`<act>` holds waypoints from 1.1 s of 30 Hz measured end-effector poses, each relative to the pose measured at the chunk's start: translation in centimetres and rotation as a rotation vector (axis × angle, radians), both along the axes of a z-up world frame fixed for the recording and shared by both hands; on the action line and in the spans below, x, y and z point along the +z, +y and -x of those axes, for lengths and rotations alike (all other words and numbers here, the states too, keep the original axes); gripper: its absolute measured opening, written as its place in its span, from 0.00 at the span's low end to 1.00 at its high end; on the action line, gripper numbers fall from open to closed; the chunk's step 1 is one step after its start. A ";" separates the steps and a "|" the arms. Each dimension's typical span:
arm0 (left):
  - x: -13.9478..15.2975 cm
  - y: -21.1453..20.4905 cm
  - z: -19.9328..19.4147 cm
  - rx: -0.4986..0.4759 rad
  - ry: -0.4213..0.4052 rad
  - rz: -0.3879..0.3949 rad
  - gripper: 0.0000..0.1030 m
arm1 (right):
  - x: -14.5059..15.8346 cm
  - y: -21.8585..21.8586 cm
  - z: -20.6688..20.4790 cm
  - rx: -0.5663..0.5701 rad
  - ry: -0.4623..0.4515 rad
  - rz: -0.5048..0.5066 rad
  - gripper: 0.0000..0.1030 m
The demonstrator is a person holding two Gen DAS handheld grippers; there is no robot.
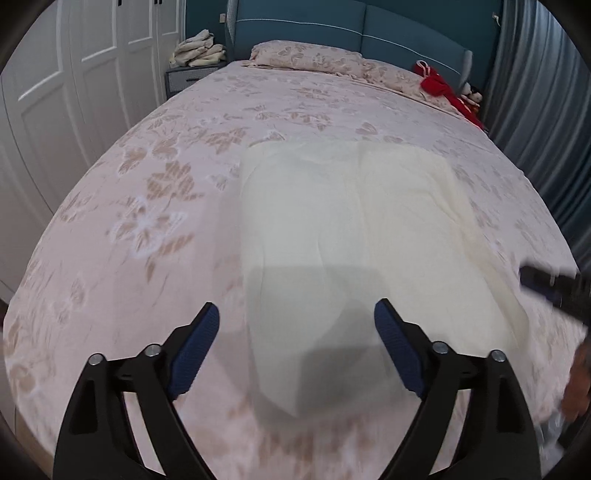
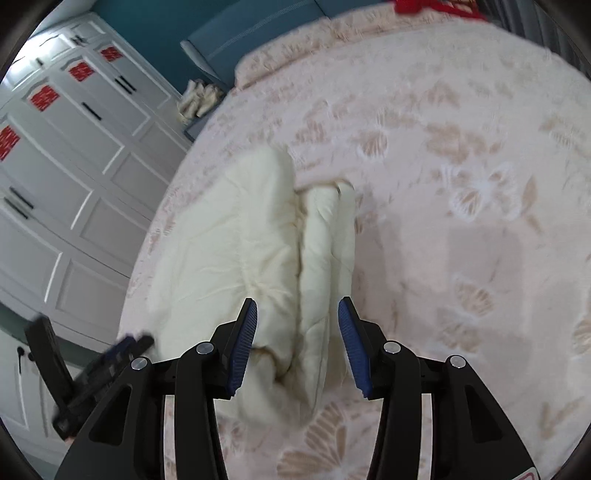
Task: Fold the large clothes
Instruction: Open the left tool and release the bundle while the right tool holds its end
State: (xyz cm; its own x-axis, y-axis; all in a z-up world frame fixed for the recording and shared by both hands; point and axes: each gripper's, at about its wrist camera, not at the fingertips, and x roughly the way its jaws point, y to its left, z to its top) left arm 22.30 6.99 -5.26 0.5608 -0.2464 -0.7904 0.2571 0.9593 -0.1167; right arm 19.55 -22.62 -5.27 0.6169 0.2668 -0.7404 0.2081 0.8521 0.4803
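A cream garment (image 1: 347, 218) lies folded flat on the floral pink bed cover (image 1: 147, 221). My left gripper (image 1: 297, 314) hangs open and wide over the garment's near left corner, with nothing between its blue pads. In the right wrist view the garment (image 2: 229, 240) shows a thick folded edge (image 2: 325, 240) running toward me. That edge lies between the jaws of my right gripper (image 2: 297, 328); they stand apart, and the right pad (image 2: 352, 343) is clear of the cloth. The right gripper (image 1: 554, 286) also shows at the garment's right side, and the left gripper (image 2: 129, 343) at its far left.
A pillow (image 1: 306, 55) and a red cloth (image 1: 443, 88) lie at the head of the bed by the teal headboard (image 1: 295, 26). A nightstand holds piled cream clothes (image 1: 199, 50). White wardrobe doors (image 1: 74, 74) stand left, a grey curtain (image 1: 535, 92) right.
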 end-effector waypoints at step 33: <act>-6.6 0.5 -0.9 0.102 0.118 -0.168 0.88 | -8.4 6.4 -4.3 0.143 0.159 0.471 0.21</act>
State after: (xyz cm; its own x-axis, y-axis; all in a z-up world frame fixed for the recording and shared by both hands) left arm 23.24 7.47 -11.91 0.4771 -0.0529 -0.8772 0.1517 0.9882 0.0229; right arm 23.85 -16.22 -13.71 0.4686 -0.0445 -0.8823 0.1127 0.9936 0.0098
